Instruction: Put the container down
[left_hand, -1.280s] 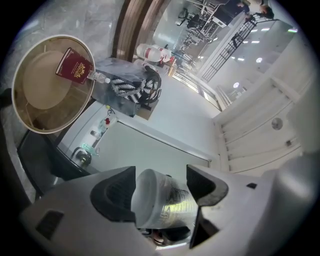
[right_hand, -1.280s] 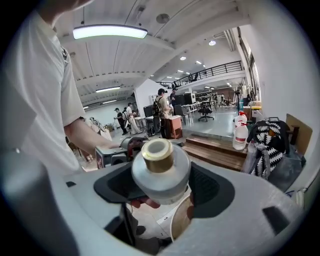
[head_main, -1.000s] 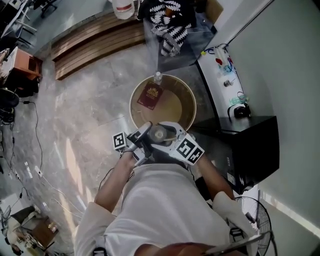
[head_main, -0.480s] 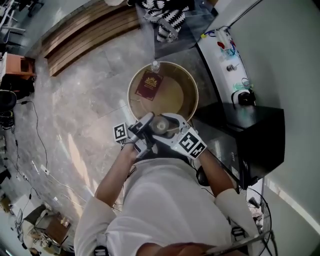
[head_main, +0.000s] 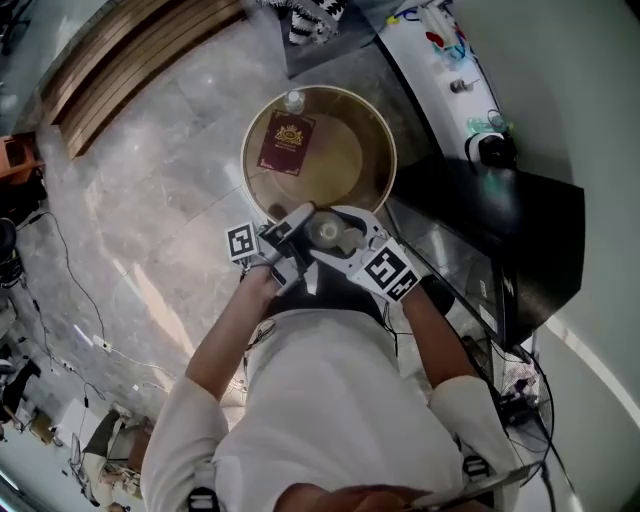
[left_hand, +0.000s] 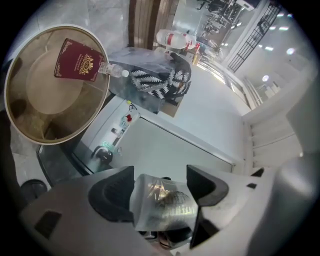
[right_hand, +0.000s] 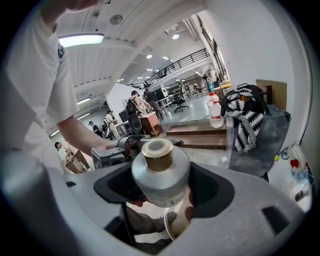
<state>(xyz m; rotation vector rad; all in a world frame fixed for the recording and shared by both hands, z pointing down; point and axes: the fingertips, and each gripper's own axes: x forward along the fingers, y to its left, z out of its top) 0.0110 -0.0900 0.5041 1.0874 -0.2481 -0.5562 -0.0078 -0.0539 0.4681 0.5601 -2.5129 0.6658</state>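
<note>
Holding the container (right_hand: 160, 172) from both sides, the left gripper (left_hand: 161, 192) and the right gripper (right_hand: 161, 187) keep their fingers clenched on it. It has stayed at the near rim of the round desk (head_main: 352, 175), seemingly not yet put down.

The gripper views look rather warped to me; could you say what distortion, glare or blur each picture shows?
Left gripper view: strong fisheye with dark corners, the container blurred up close. Right gripper view: same fisheye, ceiling lamp glaring. Head view: floor shows soft reflections.
</note>
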